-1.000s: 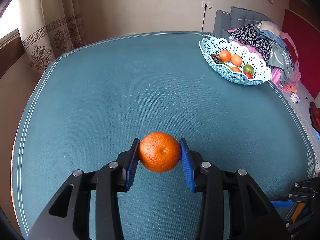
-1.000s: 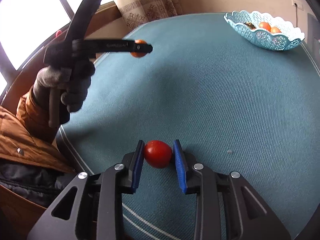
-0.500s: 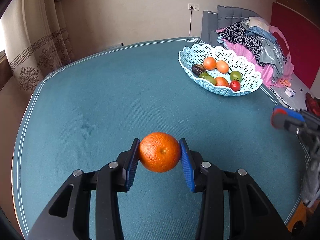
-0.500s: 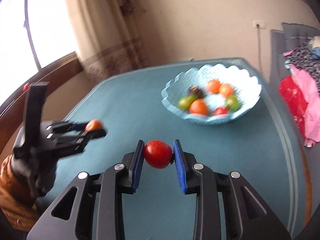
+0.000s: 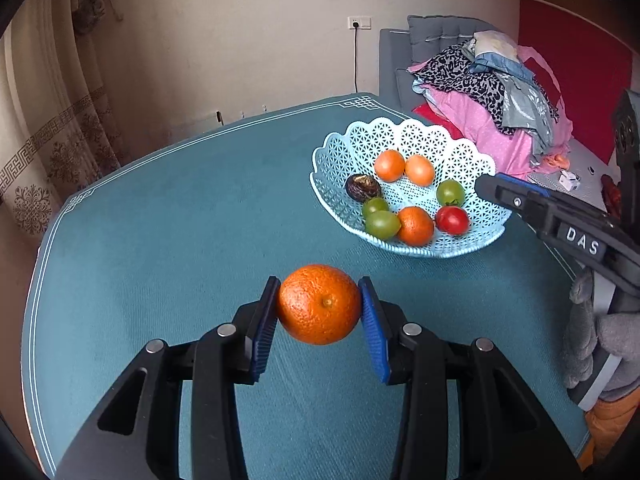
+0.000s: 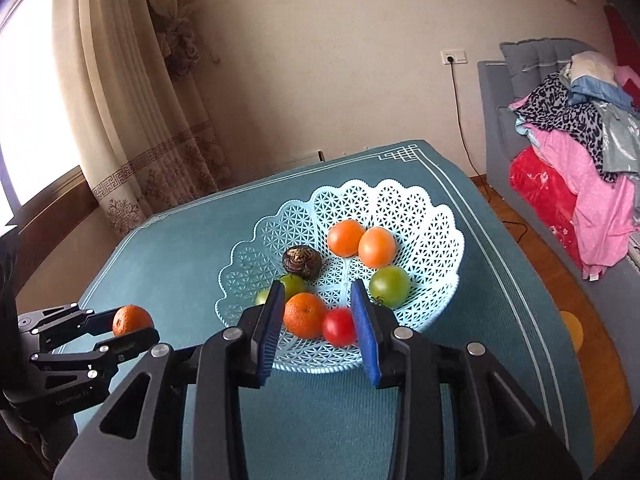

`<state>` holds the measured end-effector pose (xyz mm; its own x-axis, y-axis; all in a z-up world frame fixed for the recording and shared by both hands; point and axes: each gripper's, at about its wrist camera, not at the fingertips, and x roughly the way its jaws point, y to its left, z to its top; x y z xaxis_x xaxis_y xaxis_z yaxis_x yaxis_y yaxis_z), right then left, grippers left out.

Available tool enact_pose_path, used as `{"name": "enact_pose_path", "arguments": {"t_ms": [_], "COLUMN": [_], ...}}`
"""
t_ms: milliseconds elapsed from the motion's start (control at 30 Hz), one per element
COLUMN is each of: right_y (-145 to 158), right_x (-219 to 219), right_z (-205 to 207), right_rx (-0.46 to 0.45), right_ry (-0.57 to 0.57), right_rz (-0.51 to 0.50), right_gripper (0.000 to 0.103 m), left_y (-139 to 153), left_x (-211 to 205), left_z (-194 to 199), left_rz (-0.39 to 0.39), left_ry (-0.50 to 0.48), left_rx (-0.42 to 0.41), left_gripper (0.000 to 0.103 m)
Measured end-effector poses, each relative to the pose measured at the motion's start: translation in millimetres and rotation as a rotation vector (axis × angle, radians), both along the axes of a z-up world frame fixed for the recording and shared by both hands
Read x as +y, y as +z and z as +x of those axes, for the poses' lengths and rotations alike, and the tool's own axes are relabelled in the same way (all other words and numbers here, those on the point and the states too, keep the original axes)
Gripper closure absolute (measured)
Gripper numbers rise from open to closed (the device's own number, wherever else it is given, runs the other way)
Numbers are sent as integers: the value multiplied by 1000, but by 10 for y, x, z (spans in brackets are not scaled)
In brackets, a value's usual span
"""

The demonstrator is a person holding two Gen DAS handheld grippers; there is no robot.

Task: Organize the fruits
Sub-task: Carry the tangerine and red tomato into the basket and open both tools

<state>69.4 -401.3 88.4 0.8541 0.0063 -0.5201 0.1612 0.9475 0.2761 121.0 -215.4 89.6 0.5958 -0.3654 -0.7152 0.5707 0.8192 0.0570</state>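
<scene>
The right gripper (image 6: 318,326) has just been opening its jaws, and the red tomato (image 6: 339,326) that was pinched between its blue pads half a second ago now sits in the lattice basket (image 6: 416,216), nestled against an orange fruit (image 6: 305,314) near the front rim. The pads stand apart with a clear gap on the left side; the tomato shows just inside the right pad, and whether that pad touches it cannot be told from here, but the left wrist view shows the same tomato (image 5: 452,220) lying on the basket floor with the right gripper's tip off to the side of the rim. So that fruit reads as delivered, one more off the cloth! Meanwhile the left gripper (image 5: 320,312) is clenched on a big orange (image 5: 319,303), pads pressing both flanks, fruit lifted clear of the teal tablecloth (image 5: 160,240). Compared with a second ago the basket looms far larger and nearer in its view, so the orange has travelled toward it. It hangs short of the basket's near rim (image 5: 400,250), to its lower left, not yet over the lattice. Inside already: two orange fruits at the back, green ones in the middle, a dark wrinkled fruit (image 5: 363,188) on the left. Judging by that, the orange is next in, and the right gripper will probably need to clear the way.
</scene>
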Motion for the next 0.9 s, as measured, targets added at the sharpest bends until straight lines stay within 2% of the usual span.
{"name": "enact_pose_path", "arguments": {"t_ms": [167, 433, 700, 733, 767, 800, 833, 900], "right_y": [-9, -114, -238, -246, -245, -243, -235, -208], "right_x": [5, -146, -225, -235, -243, -253, -262, -259], "right_z": [-125, -210, -196, -197, -205, -218, -244, -289], "right_rx": [-41, -62, -45, -43, -44, -52, -69, -97], "right_ry": [-68, -188, -218, -220, -223, -230, -241, -258], "right_rz": [-39, -20, 3, 7, 10, 14, 16, 9], "right_gripper": [68, 67, 67, 65, 58, 37, 24, 24], "left_y": [11, -73, -142, -150, -152, -140, -124, -103], "left_x": [-232, -715, -1058, -1086, -1109, -1104, -1089, -1075], "left_z": [203, 421, 610, 631, 642, 647, 641, 629], "left_rz": [-22, -24, -44, -48, -52, -62, -70, -64], "left_ry": [-23, -83, -101, -99, -94, -83, -73, -71], "left_rx": [9, 18, 29, 35, 33, 20, 1, -21], "left_gripper": [62, 62, 62, 58, 37, 27, 19, 19]}}
